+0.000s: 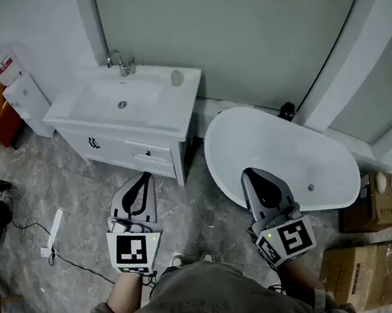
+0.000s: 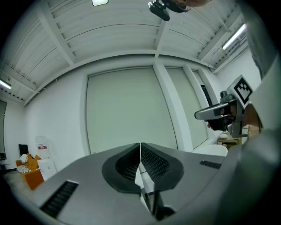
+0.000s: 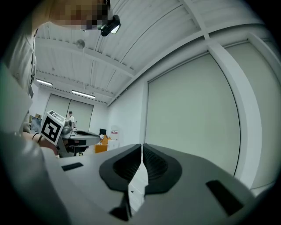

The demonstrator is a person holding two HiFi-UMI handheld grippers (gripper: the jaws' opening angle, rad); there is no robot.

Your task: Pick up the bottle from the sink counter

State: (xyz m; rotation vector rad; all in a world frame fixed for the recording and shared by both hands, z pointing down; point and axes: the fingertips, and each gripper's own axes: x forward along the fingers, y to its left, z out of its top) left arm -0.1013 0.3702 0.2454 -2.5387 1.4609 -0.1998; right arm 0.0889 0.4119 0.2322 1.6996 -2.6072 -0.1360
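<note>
**Both claws shut, bottle well ahead**

The left claw (image 1: 143, 182) is pressed together on nothing, well short of the vanity. The bottle (image 1: 177, 77) stands on the sink worktop (image 1: 173, 103), right of the basin. The right claw (image 1: 250, 177), likewise closed and empty, hangs by the bathtub (image 1: 290, 149). Best to step closer, spread one claw early, and approach level at the bottle's middle.

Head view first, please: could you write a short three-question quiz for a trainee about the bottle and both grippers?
1. True or false: the left gripper holds the bottle.
2. On the sink counter, the bottle stands: A) left of the faucet; B) right of the faucet; C) on the front edge.
3. How do the right gripper's jaws stand?
Key: 1 false; 2 B; 3 shut, with nothing between them.
</note>
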